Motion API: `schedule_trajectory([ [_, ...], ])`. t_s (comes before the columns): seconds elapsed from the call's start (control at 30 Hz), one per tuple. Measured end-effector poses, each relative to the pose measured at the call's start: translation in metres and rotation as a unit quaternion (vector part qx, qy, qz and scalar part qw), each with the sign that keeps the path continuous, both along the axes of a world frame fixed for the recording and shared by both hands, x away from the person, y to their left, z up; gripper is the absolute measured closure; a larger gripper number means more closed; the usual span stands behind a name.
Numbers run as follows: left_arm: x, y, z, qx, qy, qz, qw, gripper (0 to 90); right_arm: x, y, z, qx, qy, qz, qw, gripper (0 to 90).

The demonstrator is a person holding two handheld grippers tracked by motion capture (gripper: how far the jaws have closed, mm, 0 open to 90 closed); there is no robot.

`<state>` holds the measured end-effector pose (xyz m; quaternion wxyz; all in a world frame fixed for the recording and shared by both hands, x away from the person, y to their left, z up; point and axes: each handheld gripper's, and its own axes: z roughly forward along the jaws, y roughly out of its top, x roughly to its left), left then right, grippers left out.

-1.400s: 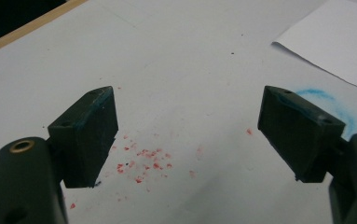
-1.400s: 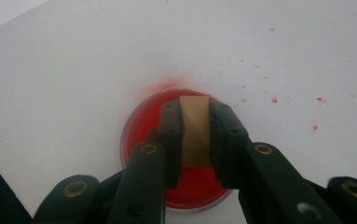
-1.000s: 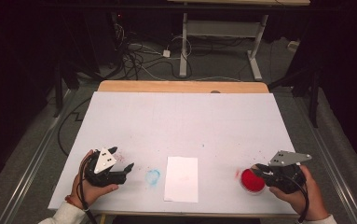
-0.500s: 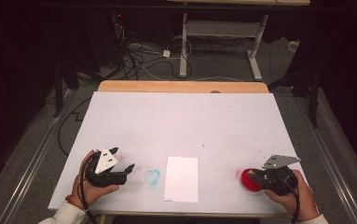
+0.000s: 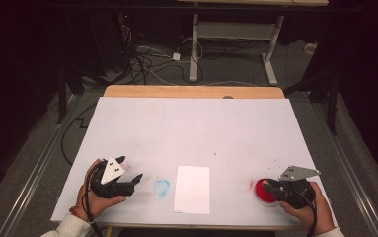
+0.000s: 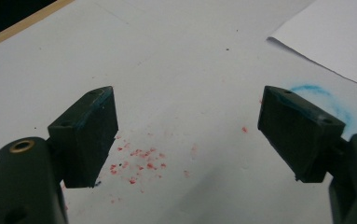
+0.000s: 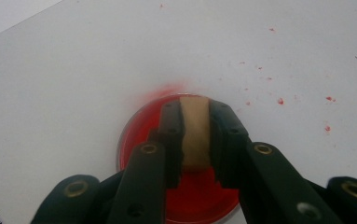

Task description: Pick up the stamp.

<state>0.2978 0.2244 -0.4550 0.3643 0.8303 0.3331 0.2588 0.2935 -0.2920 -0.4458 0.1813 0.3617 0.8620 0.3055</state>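
— While you look down from the high view, where is the stamp block?
— Low at the right of the frame: your right claw (image 5: 271,184) holds it over the red ink dish (image 5: 264,191), near the counter (image 5: 196,128) edge. Your left claw (image 5: 131,178) sits low at the left, beside a blue smudge (image 5: 162,186), with the white sheet (image 5: 192,189) between the two.
— And in the left claw view?
— Its pads (image 6: 92,135) stand spread wide, touching nothing; red specks (image 6: 141,164) dot the counter between them, and the blue smudge (image 6: 323,95) curves by the right pad.
— How does the right claw view read?
— You have the jaws pressed together on a tan block (image 7: 195,130), pinched along its sides in mid-frame, its far end pointing down at the dish (image 7: 136,133) of wet red ink. Whether it touches the ink I cannot tell.
— How will it handle?
— I judge it light and stiff, likely slick once inked. Grip the dry flanks, well up from the inked face.
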Motion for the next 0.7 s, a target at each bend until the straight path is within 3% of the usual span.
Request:
schedule_trajectory([
  [0.4,0.000,0.000,0.001,-0.007,-0.002,-0.004,1.0000,19.4,-0.001,0.000,0.000,0.000,-0.011,0.004,0.9999,75.8],
  [0.7,0.000,0.000,0.000,-0.005,0.000,-0.002,1.0000,19.3,-0.010,-0.003,0.017,0.007,-0.027,0.003,0.9996,75.8],
])
